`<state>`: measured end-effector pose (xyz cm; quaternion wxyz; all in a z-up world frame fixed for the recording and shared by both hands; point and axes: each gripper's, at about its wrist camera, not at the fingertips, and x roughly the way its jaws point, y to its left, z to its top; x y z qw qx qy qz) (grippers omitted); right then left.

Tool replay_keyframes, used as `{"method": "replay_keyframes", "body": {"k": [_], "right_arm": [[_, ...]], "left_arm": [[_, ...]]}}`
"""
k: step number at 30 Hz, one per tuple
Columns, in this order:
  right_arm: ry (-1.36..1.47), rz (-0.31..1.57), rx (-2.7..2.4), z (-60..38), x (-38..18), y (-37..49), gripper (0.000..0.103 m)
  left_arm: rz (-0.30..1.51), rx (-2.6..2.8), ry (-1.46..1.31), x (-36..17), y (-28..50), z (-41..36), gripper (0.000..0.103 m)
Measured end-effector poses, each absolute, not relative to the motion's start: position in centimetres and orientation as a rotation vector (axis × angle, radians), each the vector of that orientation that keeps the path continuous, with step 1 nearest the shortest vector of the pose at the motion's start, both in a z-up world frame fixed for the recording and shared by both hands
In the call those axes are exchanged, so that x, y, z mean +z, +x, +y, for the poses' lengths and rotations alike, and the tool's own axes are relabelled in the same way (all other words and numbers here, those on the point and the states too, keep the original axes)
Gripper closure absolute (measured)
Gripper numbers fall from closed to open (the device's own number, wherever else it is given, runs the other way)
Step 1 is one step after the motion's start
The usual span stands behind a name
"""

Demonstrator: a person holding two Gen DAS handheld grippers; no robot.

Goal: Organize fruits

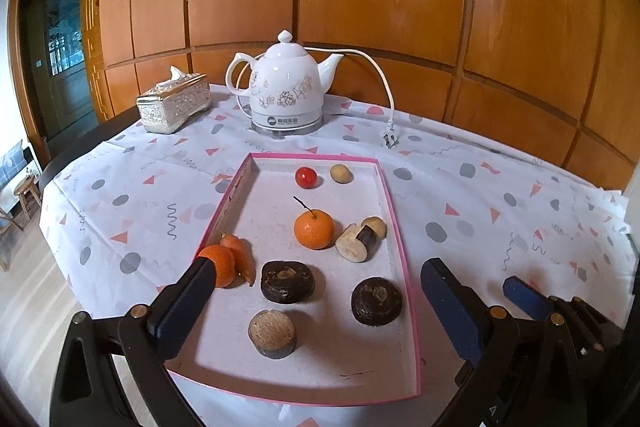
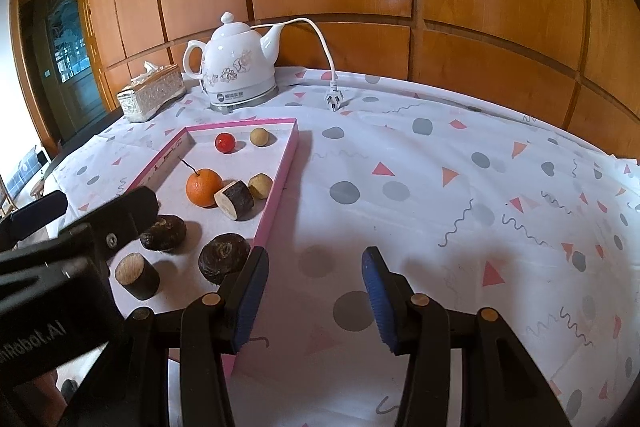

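Note:
A pink-rimmed tray (image 1: 394, 195) on the patterned tablecloth holds several pieces. At the back lie a red tomato (image 1: 306, 177) and a tan ball (image 1: 341, 173). In the middle are a stemmed orange (image 1: 313, 229) and a cut dark-skinned piece (image 1: 356, 241). Nearer sit two dark round roots (image 1: 287, 281) and a cut stub (image 1: 273, 333). At the left rim a second orange (image 1: 218, 265) and a carrot (image 1: 240, 257) lie together. My left gripper (image 1: 320, 267) hangs wide open over the tray's near half, one fingertip beside that orange. My right gripper (image 2: 316, 259) is open over bare cloth, just right of the tray (image 2: 286, 163).
A white floral kettle (image 1: 286, 83) on its base stands behind the tray, its cord and plug (image 1: 390, 139) on the cloth to the right. A silver tissue box (image 1: 174, 103) sits at the back left. Wood panelling closes off the back. The table edge curves at left.

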<state>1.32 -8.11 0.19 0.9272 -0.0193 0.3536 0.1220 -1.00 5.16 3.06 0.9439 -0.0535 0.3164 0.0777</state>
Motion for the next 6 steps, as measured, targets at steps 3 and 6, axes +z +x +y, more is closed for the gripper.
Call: {"method": "replay_keyframes", "body": {"k": [3,6], "right_arm": [[-0.045,0.727,0.248,-8.13,0.09,1.20,0.054],[-0.045,0.735,0.247,-8.20,-0.10,1.18,0.054]], "left_arm": [[0.633,0.159,-0.113,3.17,-1.14,5.37,0.000],[0.632,0.163,-0.107,3.21,-1.09,5.49,0.000]]}}
